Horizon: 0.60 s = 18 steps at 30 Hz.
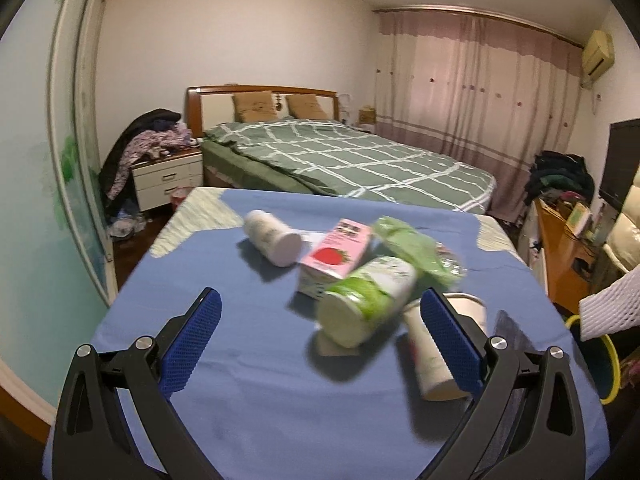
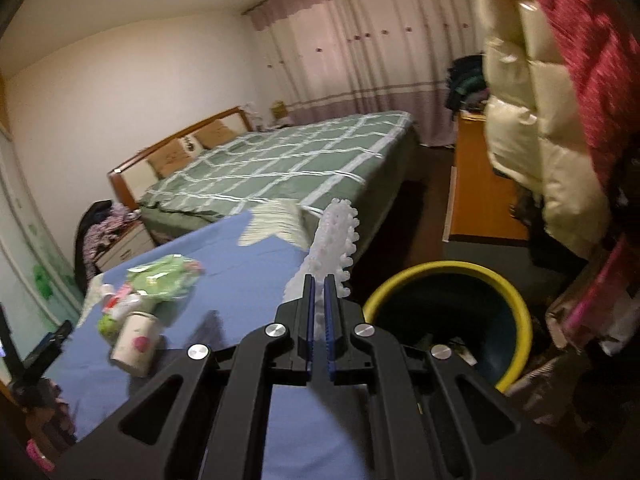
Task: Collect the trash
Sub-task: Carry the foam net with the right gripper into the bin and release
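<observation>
Trash lies on a blue-covered table (image 1: 248, 400): a white bottle (image 1: 273, 237) on its side, a pink strawberry carton (image 1: 334, 256), a green-and-white can (image 1: 366, 306), a green wrapper (image 1: 412, 250) and a paper cup (image 1: 430, 354). My left gripper (image 1: 320, 336) hangs open over the near part of the table, the can between its wide blue pads. My right gripper (image 2: 319, 300) is shut on a white foam net sleeve (image 2: 334, 240), held beside the table edge near a yellow-rimmed bin (image 2: 448, 320). The same foam net (image 1: 610, 306) shows at the right edge of the left wrist view.
A bed with a green checked cover (image 1: 344, 160) stands beyond the table, a nightstand (image 1: 168, 178) piled with clothes to its left. An orange desk (image 2: 480, 184) and a cream padded jacket (image 2: 528, 132) are to the right of the bin. Dark floor lies between.
</observation>
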Motion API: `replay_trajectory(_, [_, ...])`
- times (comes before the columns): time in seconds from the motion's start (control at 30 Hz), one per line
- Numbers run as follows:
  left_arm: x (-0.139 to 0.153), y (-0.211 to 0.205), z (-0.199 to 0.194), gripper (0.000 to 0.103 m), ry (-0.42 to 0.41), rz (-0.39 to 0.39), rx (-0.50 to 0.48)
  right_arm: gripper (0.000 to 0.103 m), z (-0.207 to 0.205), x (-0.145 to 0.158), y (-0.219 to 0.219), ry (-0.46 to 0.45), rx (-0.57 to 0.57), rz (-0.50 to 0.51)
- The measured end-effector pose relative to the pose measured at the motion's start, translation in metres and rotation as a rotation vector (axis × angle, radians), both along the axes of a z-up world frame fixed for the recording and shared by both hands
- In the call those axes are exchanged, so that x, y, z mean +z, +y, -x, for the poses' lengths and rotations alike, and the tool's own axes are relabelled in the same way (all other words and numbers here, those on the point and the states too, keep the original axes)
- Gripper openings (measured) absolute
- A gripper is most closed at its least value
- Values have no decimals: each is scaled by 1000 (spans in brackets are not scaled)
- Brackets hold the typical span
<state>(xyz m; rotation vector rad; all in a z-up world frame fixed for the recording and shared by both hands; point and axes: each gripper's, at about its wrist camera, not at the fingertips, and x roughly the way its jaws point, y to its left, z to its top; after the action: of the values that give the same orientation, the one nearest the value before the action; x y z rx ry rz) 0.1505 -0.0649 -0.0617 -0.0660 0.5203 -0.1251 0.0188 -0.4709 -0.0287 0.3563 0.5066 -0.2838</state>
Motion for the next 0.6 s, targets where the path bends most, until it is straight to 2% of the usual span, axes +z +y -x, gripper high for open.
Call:
replay_trajectory(0.33, [-4, -46, 4, 98, 45, 2, -99, 8, -6, -46, -55, 108, -152, -19])
replay_trajectory(0.43, [-6, -56, 2, 98, 60, -2, -120, 15, -8, -56, -60, 122, -159, -31])
replay_trajectory(0.6, [-13, -68, -3, 98, 87, -16, -136, 20, -10, -62, -61, 124, -154, -36])
